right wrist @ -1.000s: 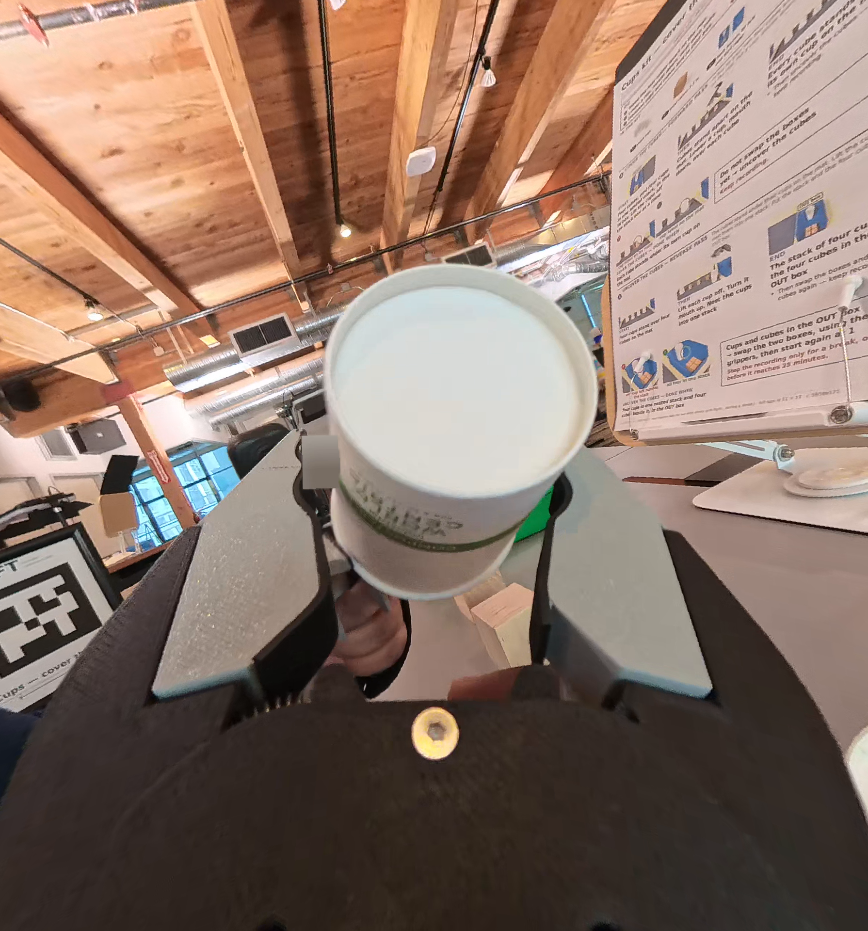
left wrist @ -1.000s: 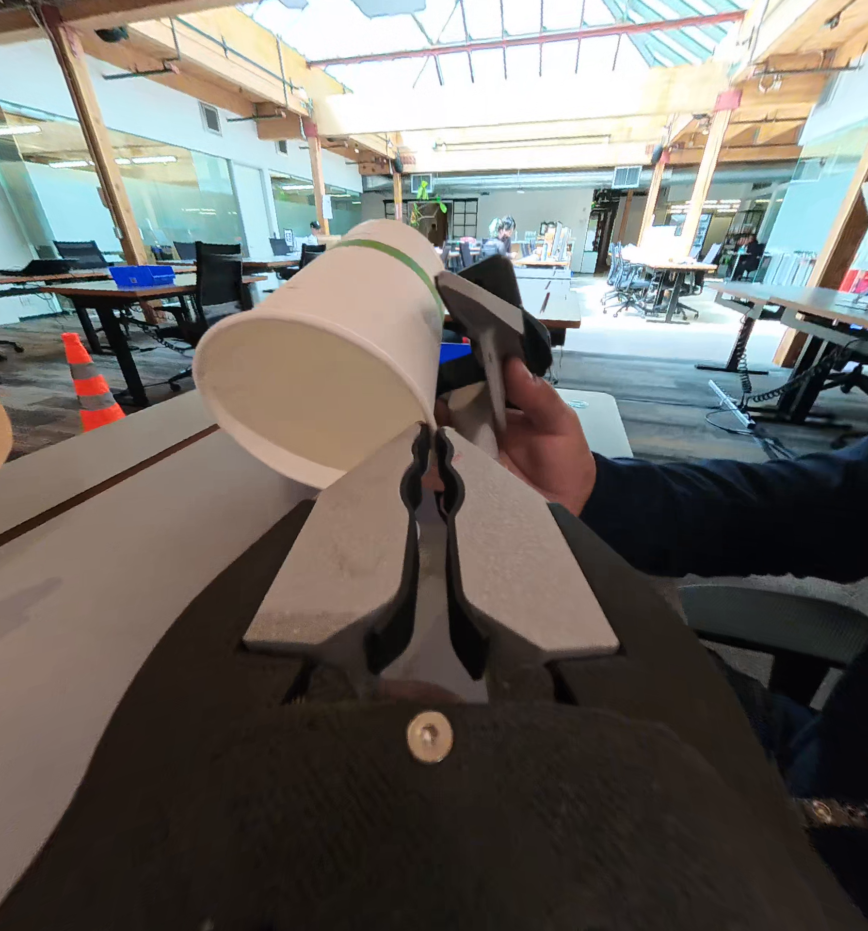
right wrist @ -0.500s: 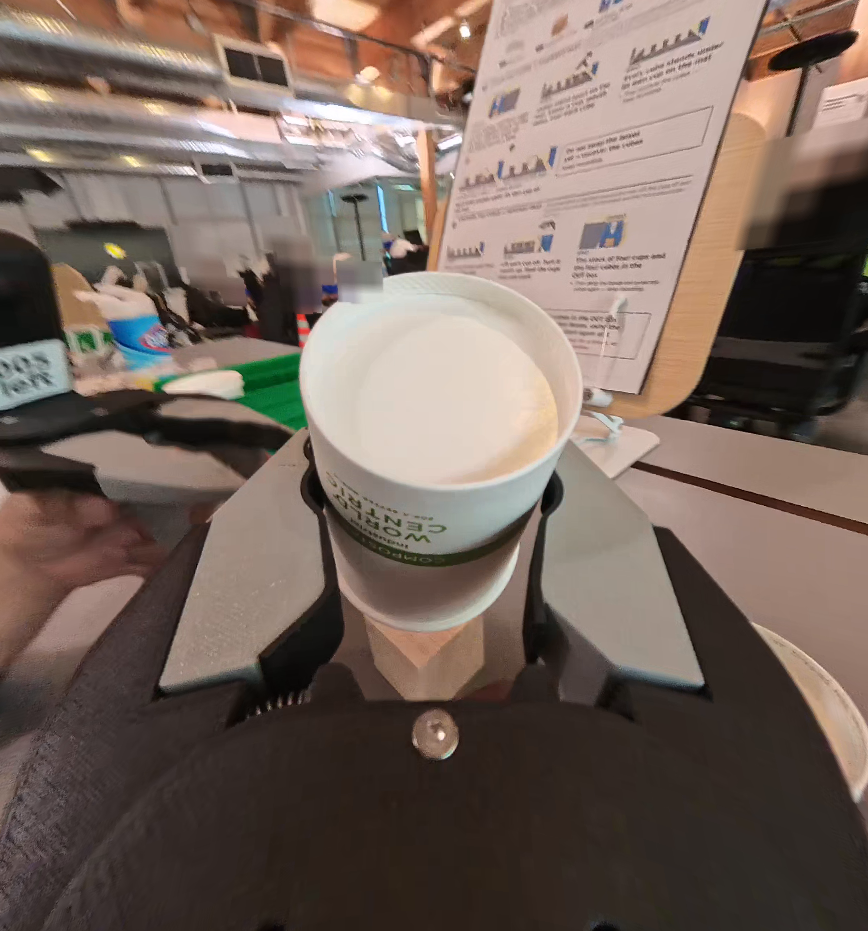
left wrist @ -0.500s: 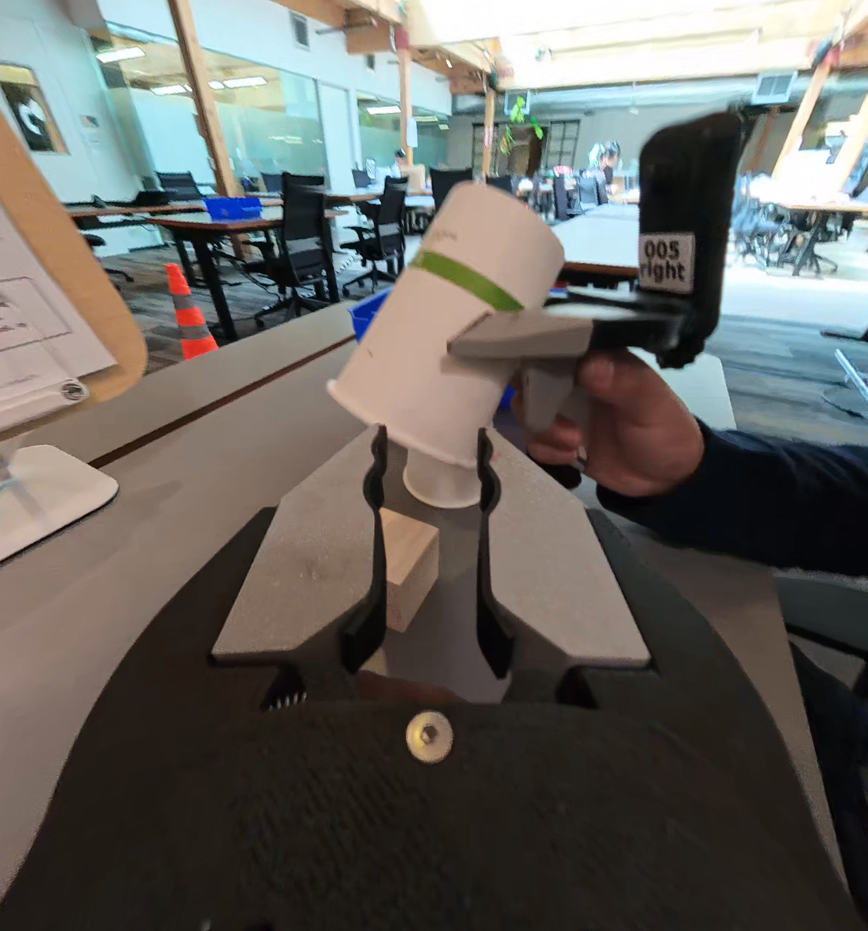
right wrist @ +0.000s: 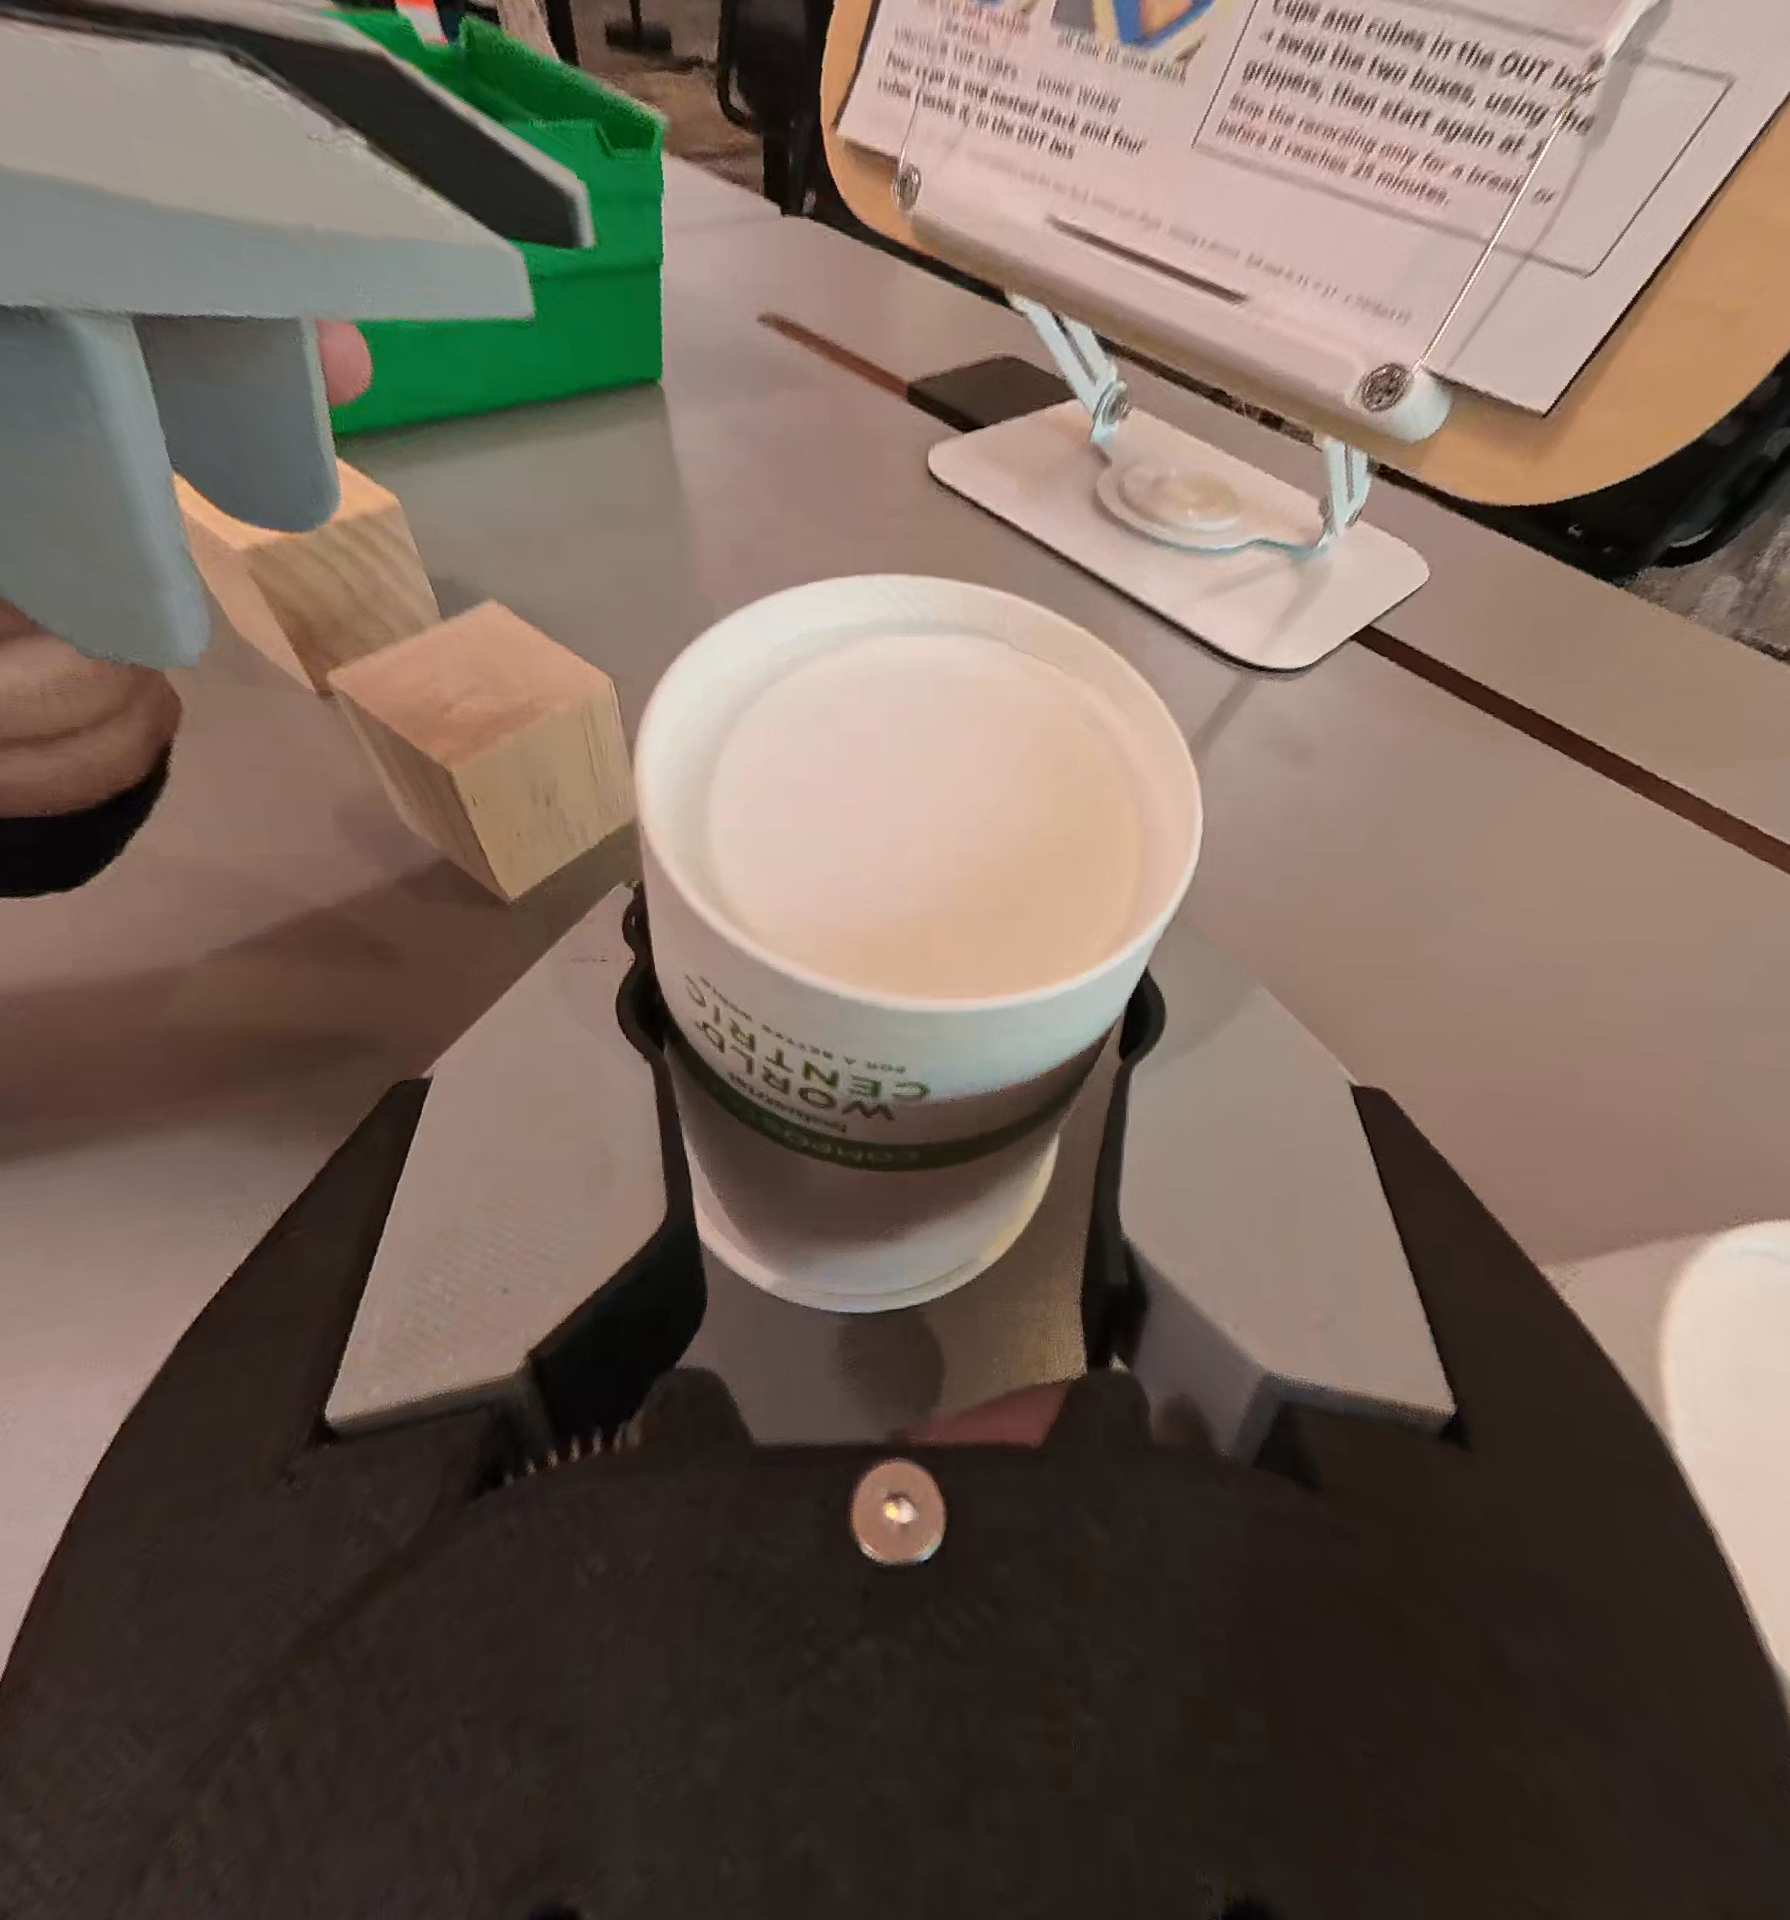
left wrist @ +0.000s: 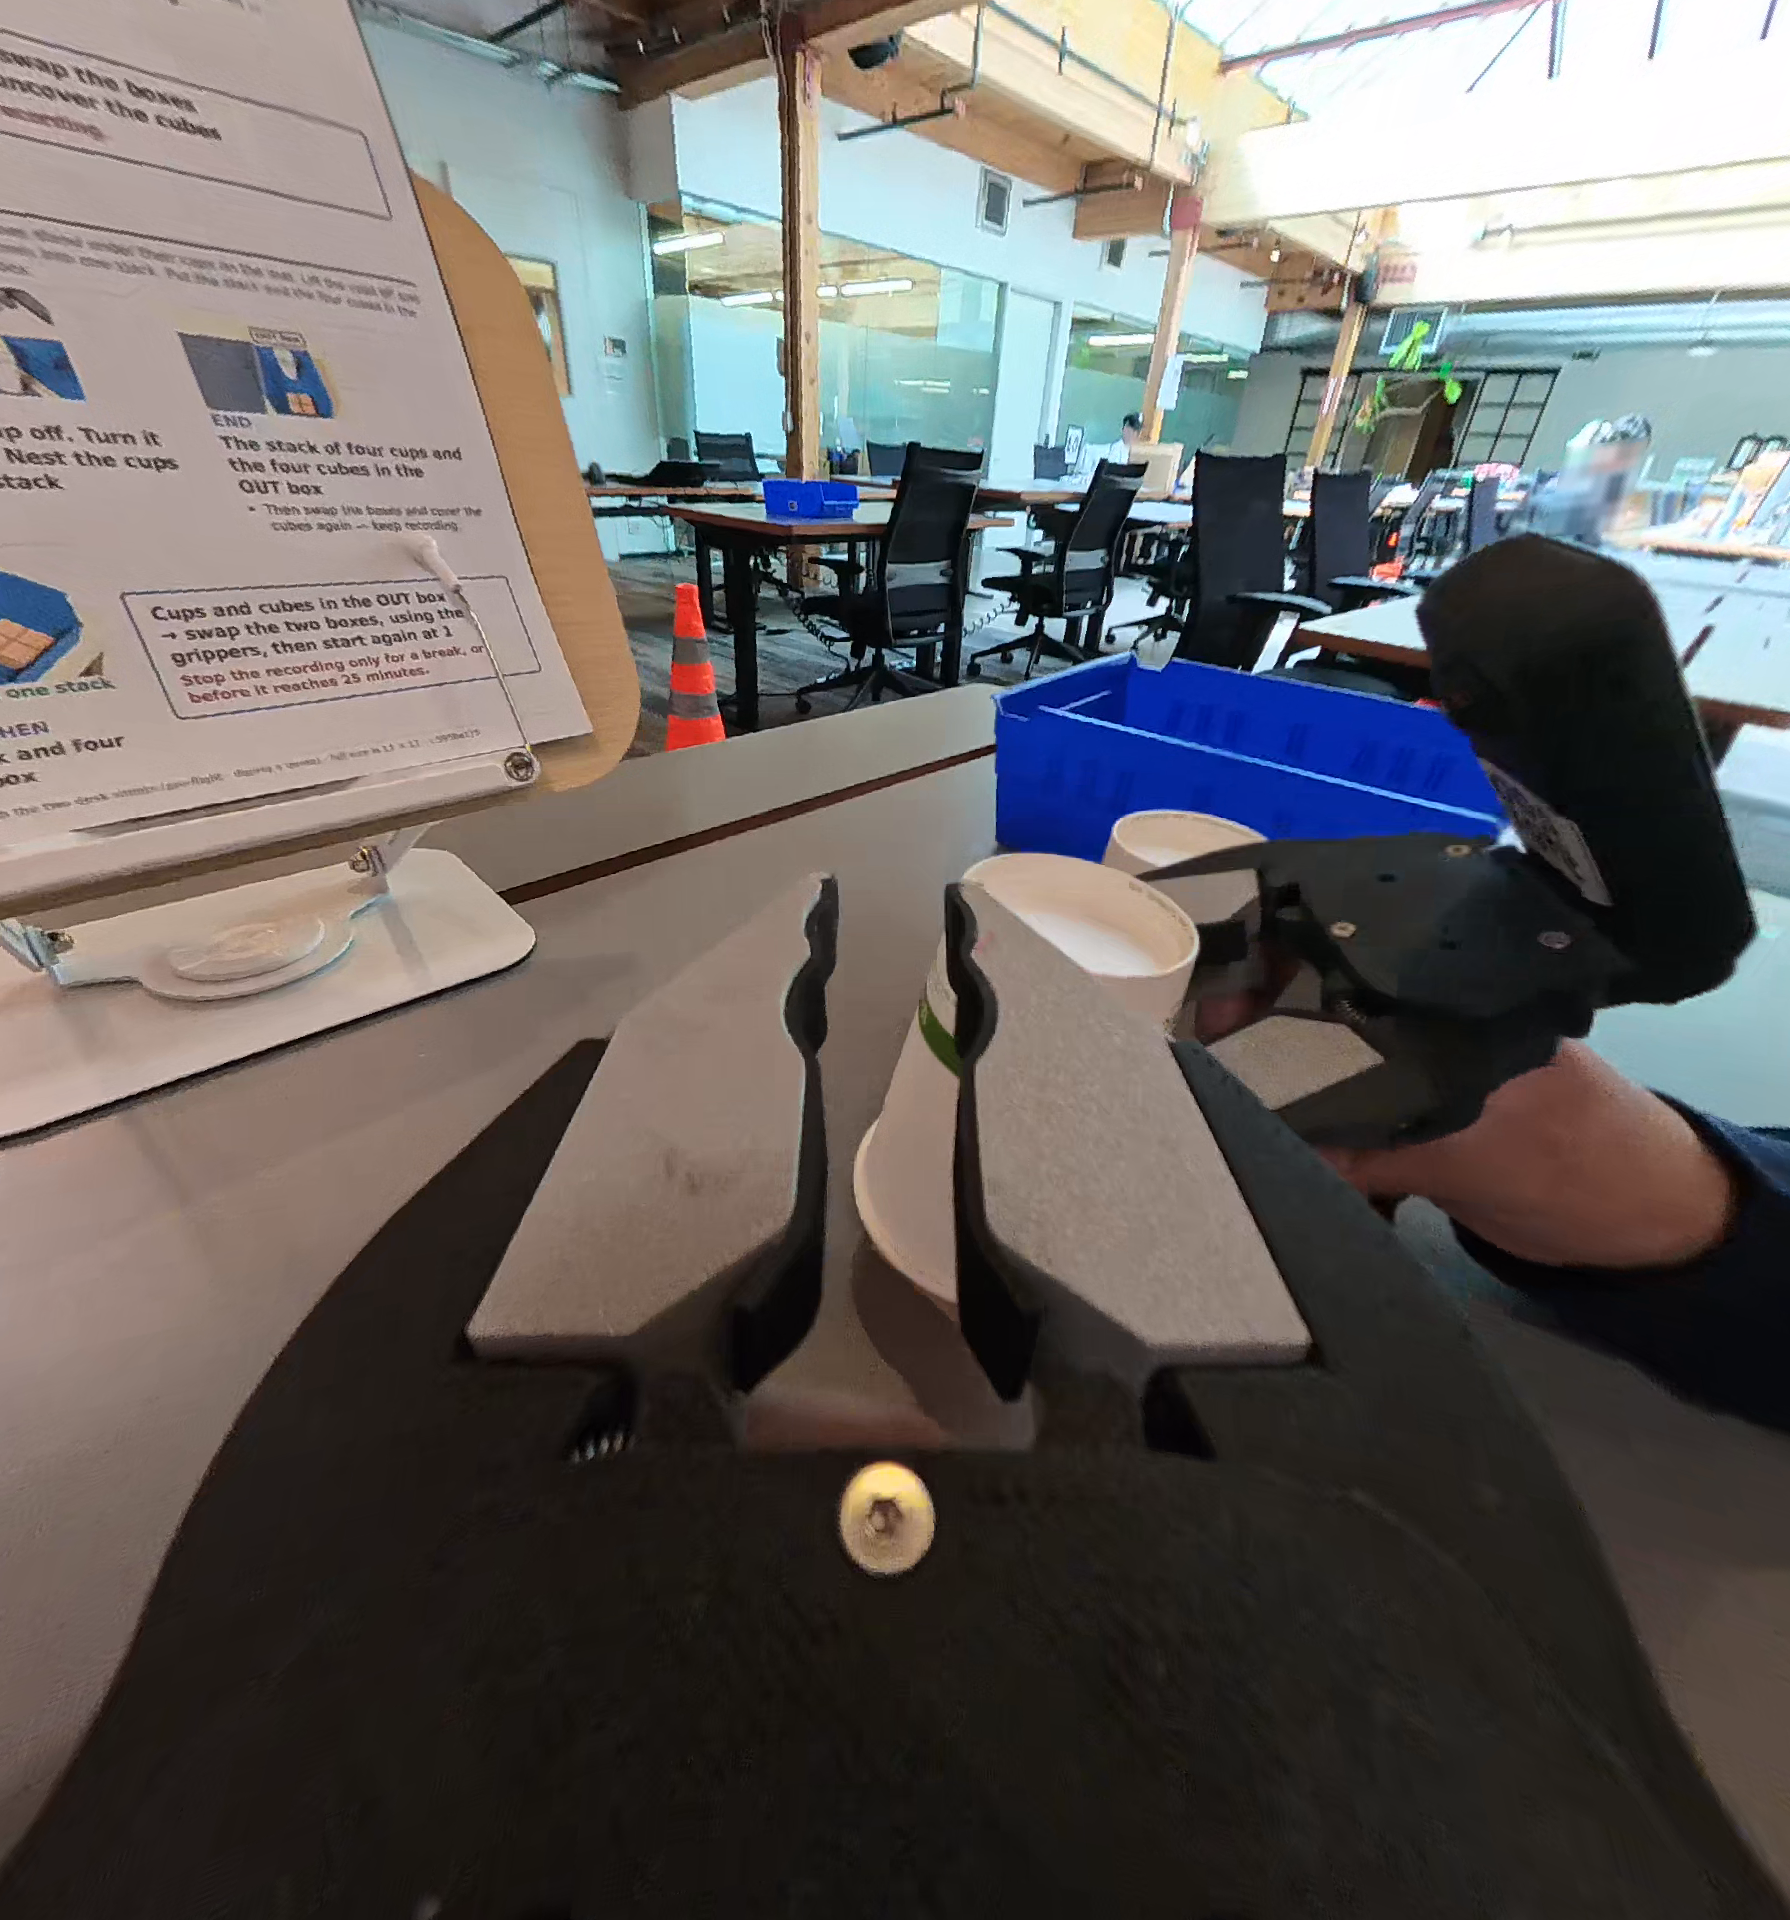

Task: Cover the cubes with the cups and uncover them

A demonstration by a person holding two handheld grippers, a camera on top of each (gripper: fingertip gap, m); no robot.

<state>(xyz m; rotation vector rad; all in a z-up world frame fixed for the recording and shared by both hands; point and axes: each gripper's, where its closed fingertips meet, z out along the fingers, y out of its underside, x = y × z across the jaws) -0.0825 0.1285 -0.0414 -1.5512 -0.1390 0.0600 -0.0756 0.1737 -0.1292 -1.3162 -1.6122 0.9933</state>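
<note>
The right claw [right wrist: 896,1023] is gripping a white paper cup [right wrist: 912,914] turned upside down, its flat bottom facing up; both black pads are pressing on the cup's sides near the green band, one on each side; the cup's wide mouth is sitting down at the grey table [right wrist: 1493,1018], low between the claw's fingers; whether a cube is lying under it cannot be told. The left claw [left wrist: 886,935] is standing partly open with nothing between its fingers; the same cup is showing just behind and beside its right finger [left wrist: 1078,1122], leaning slightly.

Two wooden cubes [right wrist: 486,743] are lying on the table left of the cup, touching one another; the nearer one is just beside the cup's side, the farther one partly hidden under the left claw's grey handle. A second upside-down cup [left wrist: 1177,847] is standing behind the first, in front of a blue bin [left wrist: 1234,758]; a green bin [right wrist: 548,312] is sitting farther back on the left side.

The cup is smooth paper, tapering, with a rolled rim and a recessed bottom; the cubes are pale wood with visible grain and sharp edges; the claw fingers are rough grey plates with wavy black rubber pads; the table is matte grey with a dark seam [right wrist: 1597,748] running across it. The cup is carrying green printed lettering below its band; a printed instruction sheet [left wrist: 195,416] with small pictures is resting on a wooden-backed stand [right wrist: 1182,520] with a white base.
</note>
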